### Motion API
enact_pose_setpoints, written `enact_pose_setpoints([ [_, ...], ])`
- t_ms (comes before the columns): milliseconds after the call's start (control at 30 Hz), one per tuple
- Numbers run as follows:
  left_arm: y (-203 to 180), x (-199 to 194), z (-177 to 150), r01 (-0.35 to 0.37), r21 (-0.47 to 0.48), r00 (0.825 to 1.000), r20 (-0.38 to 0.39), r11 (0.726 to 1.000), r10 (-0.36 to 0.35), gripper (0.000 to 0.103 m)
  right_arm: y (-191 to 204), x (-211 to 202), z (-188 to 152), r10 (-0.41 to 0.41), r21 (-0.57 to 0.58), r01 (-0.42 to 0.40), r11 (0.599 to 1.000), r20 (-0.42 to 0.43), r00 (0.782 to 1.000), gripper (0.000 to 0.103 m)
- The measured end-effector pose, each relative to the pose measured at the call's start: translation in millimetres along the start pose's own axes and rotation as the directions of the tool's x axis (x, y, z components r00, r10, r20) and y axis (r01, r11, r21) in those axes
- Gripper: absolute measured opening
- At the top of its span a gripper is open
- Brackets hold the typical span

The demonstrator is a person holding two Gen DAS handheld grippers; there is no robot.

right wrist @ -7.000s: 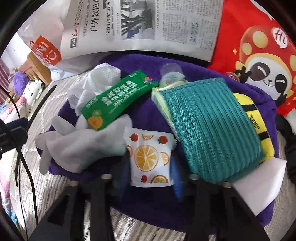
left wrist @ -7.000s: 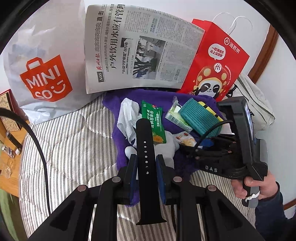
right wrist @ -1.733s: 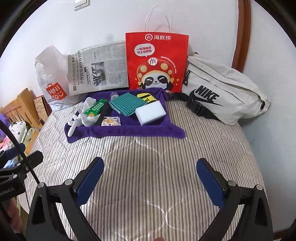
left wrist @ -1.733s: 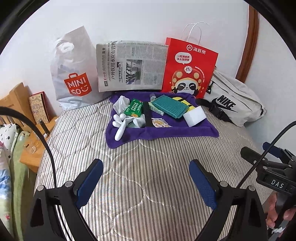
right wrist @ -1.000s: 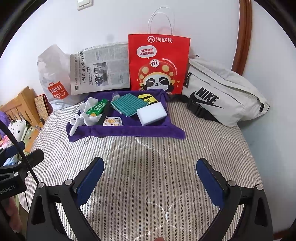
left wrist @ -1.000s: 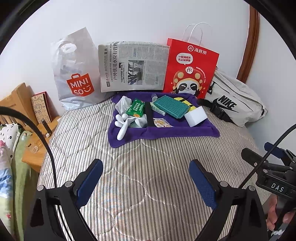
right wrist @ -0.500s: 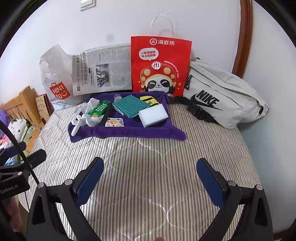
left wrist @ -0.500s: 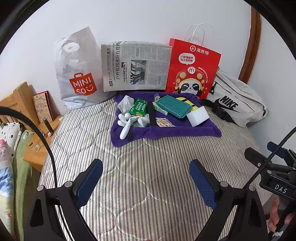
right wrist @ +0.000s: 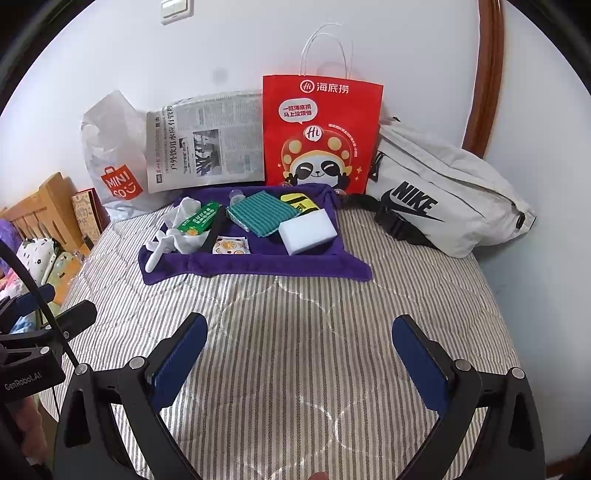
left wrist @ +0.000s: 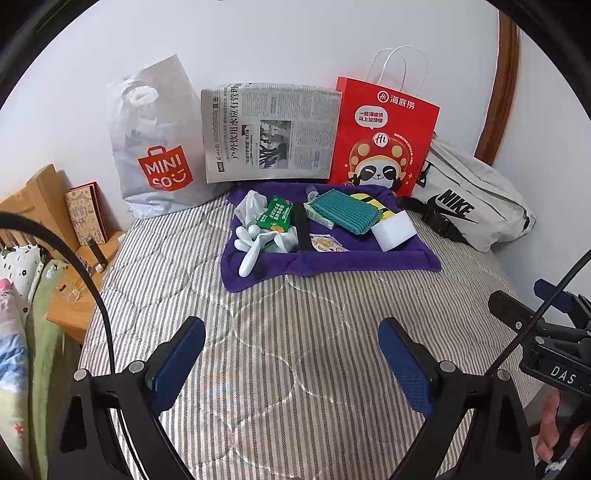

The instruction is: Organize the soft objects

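The left gripper (left wrist: 291, 354) and the right gripper (right wrist: 297, 354) were both wide open and held nothing. The soft things lay on the purple cloth (left wrist: 332, 260), far ahead of both. The black strap (left wrist: 301, 225) pointed away from them. Neither looked nearer. Only the right view showed the wall switch (right wrist: 176, 8).
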State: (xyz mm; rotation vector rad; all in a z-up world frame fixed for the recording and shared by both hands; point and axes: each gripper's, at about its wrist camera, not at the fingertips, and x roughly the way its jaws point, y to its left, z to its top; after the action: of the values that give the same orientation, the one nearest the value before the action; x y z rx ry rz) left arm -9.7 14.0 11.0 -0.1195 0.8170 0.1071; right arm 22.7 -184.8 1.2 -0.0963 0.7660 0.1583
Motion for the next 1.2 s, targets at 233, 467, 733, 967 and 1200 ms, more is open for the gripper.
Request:
enact_pose_setpoints([
  [233,0.5,-0.2,0.0,0.004,-0.001,1.0,0.001,1.0,-0.004,0.095,0.1,-0.5,-0.2,-0.007,0.001,0.007,1.0,-0.001,1.0,0.099],
  [467,0.8,-1.5,-1.2,0.004,0.004,1.0,-0.002,1.0,-0.004,0.095,-1.0,-0.3,-0.7,-0.016,0.002,0.016,1.0,-0.005,1.0,0.099],
  [733,-0.3,-1.3,-1.5,0.002,0.001,1.0,-0.001,1.0,-0.002,0.095,0.4,0.8,-1.1,-0.013,0.002,0.013,1.0,-0.01,1.0,0.099],
  [967,-0.6,-0.4,-2.0,0.005,0.008,1.0,-0.005,1.0,-0.005,0.095,-0.1,0.4,-1.5,-0.006,0.007,0.006,1.0,-0.011,1.0,0.099],
  [1200,-0.1,-2.0,-2.1,0.01,0.014,1.0,-0.001,1.0,-0.01,0.095,-0.9,0.3,-1.6,-0.012,0.011,0.013,1.0,-0.013,1.0,0.099],
])
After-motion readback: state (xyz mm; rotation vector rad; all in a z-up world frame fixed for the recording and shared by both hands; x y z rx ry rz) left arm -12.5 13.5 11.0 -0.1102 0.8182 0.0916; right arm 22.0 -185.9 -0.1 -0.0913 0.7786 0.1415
